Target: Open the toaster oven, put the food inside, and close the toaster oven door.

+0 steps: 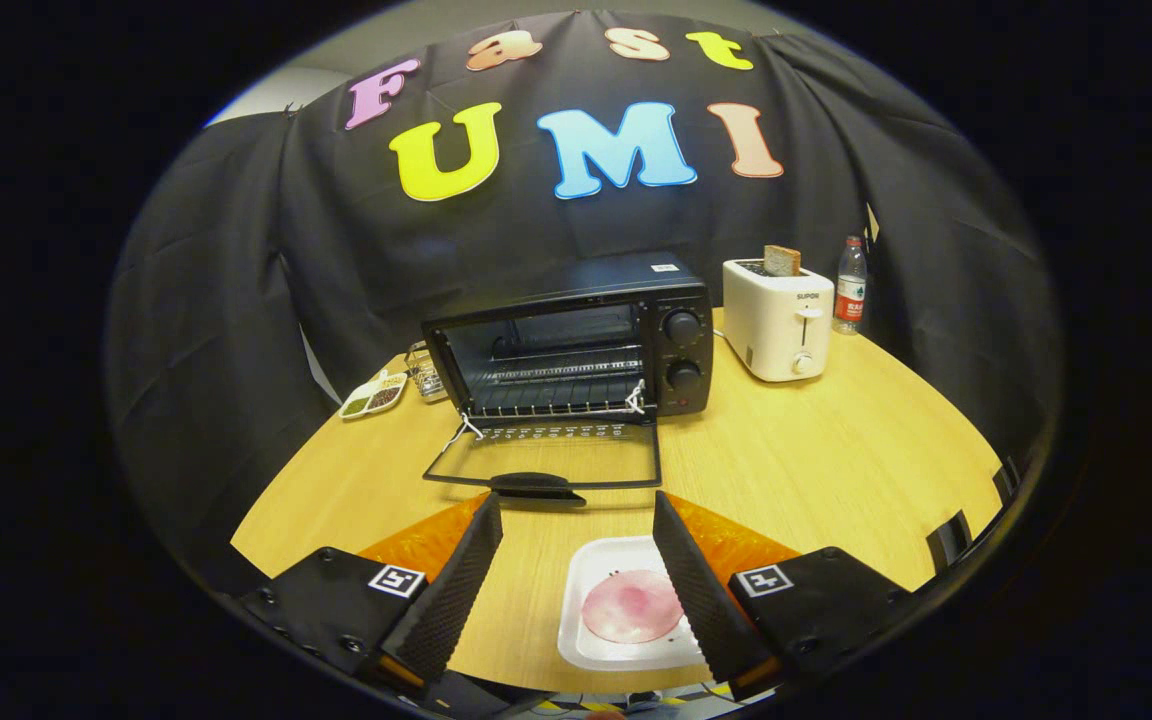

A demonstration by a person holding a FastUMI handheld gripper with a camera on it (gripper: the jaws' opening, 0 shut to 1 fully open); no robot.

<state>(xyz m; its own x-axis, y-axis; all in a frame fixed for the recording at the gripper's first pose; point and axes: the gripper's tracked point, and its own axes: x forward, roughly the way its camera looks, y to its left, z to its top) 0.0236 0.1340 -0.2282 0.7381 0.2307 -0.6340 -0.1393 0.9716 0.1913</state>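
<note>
With the toaster oven [576, 345] door [546, 460] lying open at twelve o'clock, the gripper [576, 590] is hovering, jaws apart, over the tray [586, 640] of pink food [631, 606]; next comes closing on it.

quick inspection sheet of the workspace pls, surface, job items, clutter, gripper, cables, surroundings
surface: round wooden table, bare in front of the oven.
job's things: black toaster oven, door folded down open, rack inside bare; pink food slice on a white tray between the fingers.
clutter: white toaster with a bread slice sticking up, water bottle beside it, divided snack dish left of the oven.
grippers: gripper open, fingers apart above the tray, touching nothing.
cables: nothing seen.
surroundings: black cloth wall behind the table.
</note>
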